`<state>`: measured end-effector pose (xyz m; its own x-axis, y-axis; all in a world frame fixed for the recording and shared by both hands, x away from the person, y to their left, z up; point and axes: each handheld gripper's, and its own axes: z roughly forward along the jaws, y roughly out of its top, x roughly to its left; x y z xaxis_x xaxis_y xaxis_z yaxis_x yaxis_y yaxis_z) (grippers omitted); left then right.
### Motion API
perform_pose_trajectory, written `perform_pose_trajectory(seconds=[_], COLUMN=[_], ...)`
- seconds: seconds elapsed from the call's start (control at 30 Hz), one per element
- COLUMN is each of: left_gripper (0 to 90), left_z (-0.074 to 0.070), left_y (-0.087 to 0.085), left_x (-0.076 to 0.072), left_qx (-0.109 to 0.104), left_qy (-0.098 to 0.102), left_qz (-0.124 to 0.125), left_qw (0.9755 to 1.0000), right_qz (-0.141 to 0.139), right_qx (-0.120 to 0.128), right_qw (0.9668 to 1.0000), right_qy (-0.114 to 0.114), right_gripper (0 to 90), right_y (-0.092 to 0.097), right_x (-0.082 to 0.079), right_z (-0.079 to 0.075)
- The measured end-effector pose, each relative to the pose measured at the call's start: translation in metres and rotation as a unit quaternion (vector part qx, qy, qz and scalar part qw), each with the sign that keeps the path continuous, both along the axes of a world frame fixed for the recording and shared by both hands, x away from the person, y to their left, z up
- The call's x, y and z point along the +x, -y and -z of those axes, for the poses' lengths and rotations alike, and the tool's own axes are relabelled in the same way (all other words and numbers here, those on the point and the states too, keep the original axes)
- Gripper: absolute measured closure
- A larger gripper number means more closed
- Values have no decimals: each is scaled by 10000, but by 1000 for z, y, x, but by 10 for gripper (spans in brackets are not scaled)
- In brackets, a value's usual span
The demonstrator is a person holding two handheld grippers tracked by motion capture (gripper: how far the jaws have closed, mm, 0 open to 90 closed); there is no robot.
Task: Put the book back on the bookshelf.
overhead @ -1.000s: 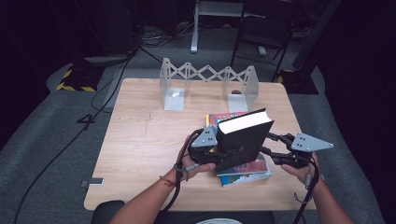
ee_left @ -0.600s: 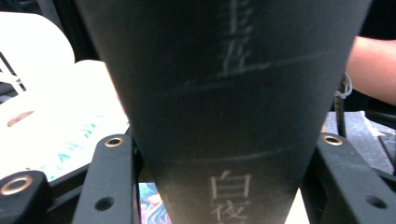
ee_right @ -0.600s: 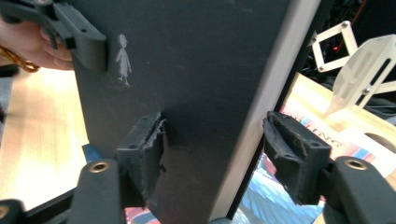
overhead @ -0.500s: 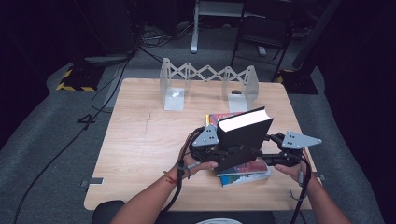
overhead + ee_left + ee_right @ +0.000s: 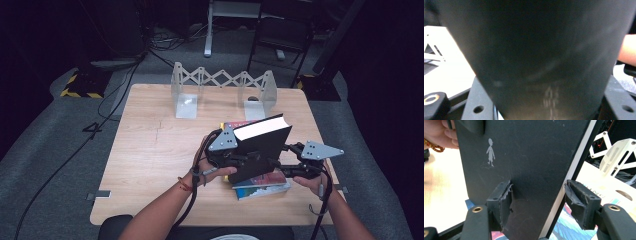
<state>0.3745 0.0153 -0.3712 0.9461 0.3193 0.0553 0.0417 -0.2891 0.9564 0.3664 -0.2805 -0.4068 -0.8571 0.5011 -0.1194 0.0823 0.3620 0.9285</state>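
Note:
A thick black hardcover book stands tilted on its edge above a stack of colourful books. My left gripper is shut on its left side, and the dark spine spans the gap between the jaws in the left gripper view. My right gripper is shut on its lower right part. In the right gripper view one pad presses the black cover, which carries a small white figure. The other pad sits against the back cover beside the white page edge.
A metal expanding book rack with two upright end plates stands at the far edge of the wooden table. The top of another colourful book peeks out behind the black one. Cables trail to the floor on the left.
The right gripper has shifted left, closer in against the black book. The book and the left gripper have stayed about where they were.

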Motion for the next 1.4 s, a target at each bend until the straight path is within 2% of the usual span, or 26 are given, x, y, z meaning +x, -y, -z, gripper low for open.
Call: perform_pose_trajectory(seconds=[0.07, 0.13, 0.17, 0.2, 0.37, 0.43, 0.73, 0.83, 1.0, 1.07, 1.17, 1.23, 1.33, 1.37, 1.4], left_gripper=[460, 449, 449, 452, 449, 449, 492, 508, 520, 523, 524, 524, 524, 525, 525], left_z=[-4, -12, -12, -19, -20, -21, -25, -26, -30, -33, -36, -38, -42, -42, -43], left_y=[1, 1, 1, 1, 2, 2, 2, 2, 3, 2, 1, 2, 4, 4, 4], left_x=[1, 1, 1, 2, 3, 5, 4, -1, -7, -9, -7, -6, -5, -5, -5], left_qx=[-31, -188, -188, -272, -261, -334, -304, -353, -392, -381, -392, -354, -263, -263, -234], left_qy=[15, 113, 113, 96, 75, -10, -117, -190, -116, -40, -40, -11, 74, 74, 96], left_qz=[6, -40, -40, -1, -15, -69, 76, 34, -120, -179, -237, -257, -312, -312, -341], left_qw=[10000, 9998, 9998, 9996, 9996, 9994, 9994, 9992, 9991, 9991, 9989, 9990, 9991, 9991, 9991], right_qz=[-5, -13, -13, -12, -10, 30, 16, 44, 37, 220, 530, 824, 1265, 1265, 1401], right_qx=[-6, -12, -12, 29, 42, 36, 23, -51, -138, -376, -514, -692, -1098, -1098, -1129], right_qw=[10000, 10000, 10000, 10000, 10000, 10000, 10000, 9999, 9992, 9978, 9951, 9918, 9833, 9833, 9808], right_qy=[9, -8, -8, -23, -74, -66, -77, -98, -380, -502, -652, -684, -710, -710, -757], right_gripper=[386, 385, 385, 382, 381, 378, 366, 356, 335, 318, 307, 301, 296, 296, 296], right_y=[0, 0, 0, 0, 0, -1, 1, 10, 36, 46, 62, 71, 79, 79, 82], right_x=[0, 0, 0, 0, 0, 0, -2, -4, -4, -3, -1, 1, 9, 9, 12], right_z=[0, 0, 0, 0, -1, -1, -1, 0, 2, 6, 18, 27, 38, 38, 41])
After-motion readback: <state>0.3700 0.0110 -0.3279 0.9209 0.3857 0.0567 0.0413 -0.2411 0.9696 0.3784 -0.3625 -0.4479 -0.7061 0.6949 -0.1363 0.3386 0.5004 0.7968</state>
